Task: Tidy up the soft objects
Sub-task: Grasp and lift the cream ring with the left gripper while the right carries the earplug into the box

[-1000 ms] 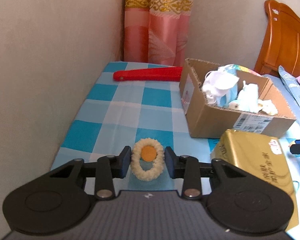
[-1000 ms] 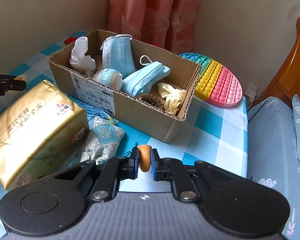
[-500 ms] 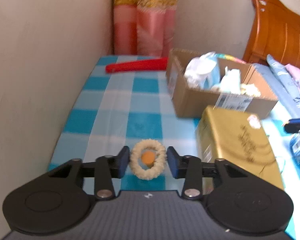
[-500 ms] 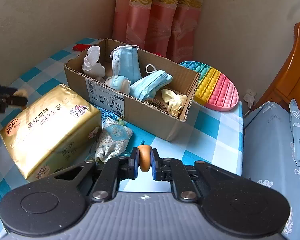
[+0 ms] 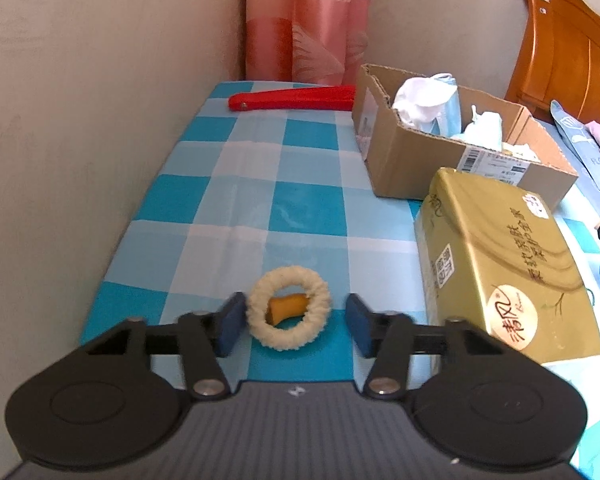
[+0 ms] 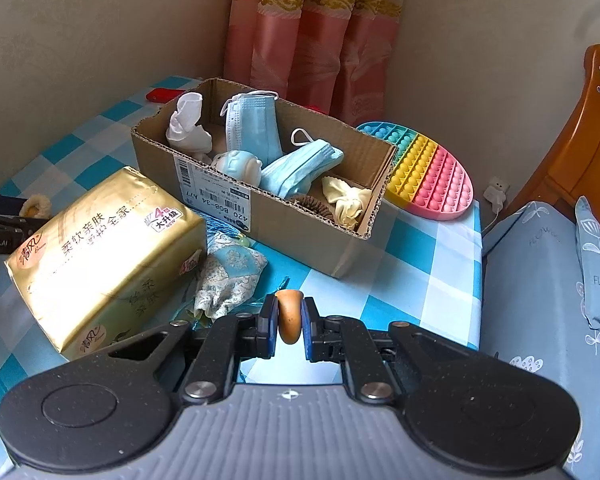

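Left hand-held gripper: the jaws stand apart on either side of a cream fluffy hair tie, which lies flat on the blue-checked tabletop. The left pad is touching or just beside the hair tie's rim; the right pad stands clear of it. The jaws have just been closing, with the hair tie between them but not clamped. A small orange piece lies inside the ring.

Right hand-held gripper: closed on a small brown rounded object, pinched between both pads and held above the tabletop.

Tabletop layout:
- A cardboard box sits toward the far side, near the pink curtain. It holds two blue face masks, a white cloth, a pale yellow cloth and a dark hair tie.
- A gold tissue pack lies just in front of the box, between the two grippers.
- A patterned fabric pouch lies against the pack, near the right gripper.
- A rainbow bubble toy lies just beyond the box's right end.
- A red folded fan lies at the far edge, left of the box.

A bed with a wooden headboard stands to the right of the tabletop.
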The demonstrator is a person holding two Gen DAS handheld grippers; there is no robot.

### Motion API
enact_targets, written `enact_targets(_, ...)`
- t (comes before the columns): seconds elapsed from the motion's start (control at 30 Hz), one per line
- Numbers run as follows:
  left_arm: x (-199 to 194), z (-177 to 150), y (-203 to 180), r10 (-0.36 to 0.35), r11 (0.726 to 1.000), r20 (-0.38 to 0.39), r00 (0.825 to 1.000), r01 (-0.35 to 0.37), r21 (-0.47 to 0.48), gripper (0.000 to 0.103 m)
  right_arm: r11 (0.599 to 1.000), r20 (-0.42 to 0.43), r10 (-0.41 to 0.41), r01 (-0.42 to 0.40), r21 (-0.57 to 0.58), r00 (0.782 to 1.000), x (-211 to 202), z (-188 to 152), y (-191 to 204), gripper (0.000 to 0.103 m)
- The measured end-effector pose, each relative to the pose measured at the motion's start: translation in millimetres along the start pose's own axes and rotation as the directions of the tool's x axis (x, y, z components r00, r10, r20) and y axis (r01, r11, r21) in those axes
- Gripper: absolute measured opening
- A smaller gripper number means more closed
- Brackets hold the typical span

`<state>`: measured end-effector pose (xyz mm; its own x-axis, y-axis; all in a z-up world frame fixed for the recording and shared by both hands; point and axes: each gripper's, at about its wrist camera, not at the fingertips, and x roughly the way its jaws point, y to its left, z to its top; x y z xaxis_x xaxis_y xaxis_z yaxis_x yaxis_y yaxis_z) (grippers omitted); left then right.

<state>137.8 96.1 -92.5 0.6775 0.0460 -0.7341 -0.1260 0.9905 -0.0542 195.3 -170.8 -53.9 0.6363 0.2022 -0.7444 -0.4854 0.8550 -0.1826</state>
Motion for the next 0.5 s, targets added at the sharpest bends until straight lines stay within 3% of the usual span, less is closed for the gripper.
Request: enact_targets(0.5, -33.1, 6.2, -0.1, -0.026, 1.0, 0.035, 0.999, 0.026, 0.01, 0.041, 1.0, 0.009, 0.01, -0.01, -0.01, 1.0, -4.3, 2.9, 5.1, 0.015)
